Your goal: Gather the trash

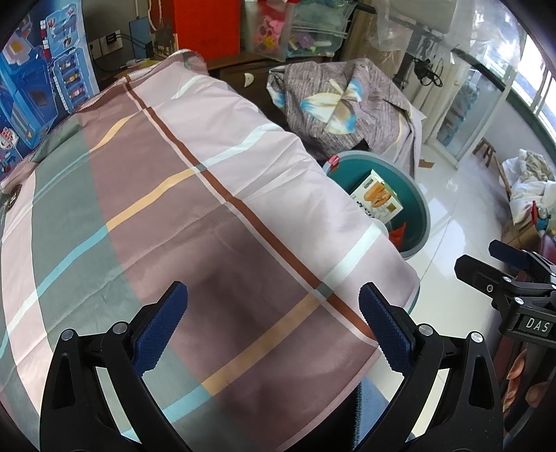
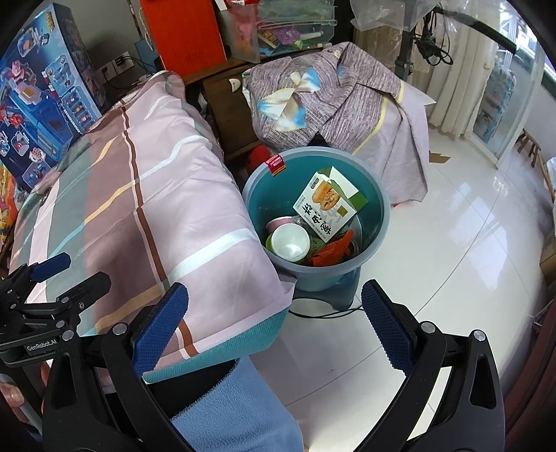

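Note:
A round teal trash bin (image 2: 377, 222) stands on the floor beside the cloth-covered table (image 2: 146, 194). Inside it lie a food box (image 2: 325, 205), a white cup (image 2: 290, 243), orange wrappers (image 2: 330, 252) and a red label (image 2: 275, 164) at the rim. The left wrist view shows the bin (image 1: 422, 215) past the table's far corner, with the food box (image 1: 377, 198) in it. My left gripper (image 1: 274, 330) hovers open over the tablecloth (image 1: 173, 208), nothing between its fingers. My right gripper (image 2: 274, 330) is open over the table corner and floor, in front of the bin.
A stool draped in a purple striped cloth (image 2: 330, 94) stands behind the bin. A dark cabinet (image 2: 226, 104), an orange box (image 2: 187, 31) and a blue toy box (image 2: 41, 97) lie at the back. The white tiled floor (image 2: 451, 260) stretches to the right.

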A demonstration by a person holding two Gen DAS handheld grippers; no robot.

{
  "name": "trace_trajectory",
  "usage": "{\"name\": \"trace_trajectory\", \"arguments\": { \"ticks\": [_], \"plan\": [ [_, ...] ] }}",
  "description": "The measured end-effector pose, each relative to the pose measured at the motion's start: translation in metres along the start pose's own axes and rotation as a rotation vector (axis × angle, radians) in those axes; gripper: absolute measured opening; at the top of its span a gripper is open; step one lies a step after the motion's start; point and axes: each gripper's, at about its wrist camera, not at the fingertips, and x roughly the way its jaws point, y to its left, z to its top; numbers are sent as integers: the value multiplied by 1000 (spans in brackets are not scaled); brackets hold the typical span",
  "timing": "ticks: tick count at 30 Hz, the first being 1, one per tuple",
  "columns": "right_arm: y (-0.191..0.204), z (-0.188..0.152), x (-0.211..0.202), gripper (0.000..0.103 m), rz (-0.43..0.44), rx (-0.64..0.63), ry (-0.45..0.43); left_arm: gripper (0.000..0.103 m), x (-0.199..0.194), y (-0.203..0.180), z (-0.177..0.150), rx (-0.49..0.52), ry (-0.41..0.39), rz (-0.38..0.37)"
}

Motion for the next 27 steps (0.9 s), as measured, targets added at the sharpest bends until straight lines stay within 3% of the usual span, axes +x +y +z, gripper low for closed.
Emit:
{"name": "trace_trajectory", "arguments": {
  "ticks": [27],
  "plan": [
    [-5, 6, 9, 96, -11, 8, 6, 99, 9, 3, -1, -9, 24, 22]
  ]
}}
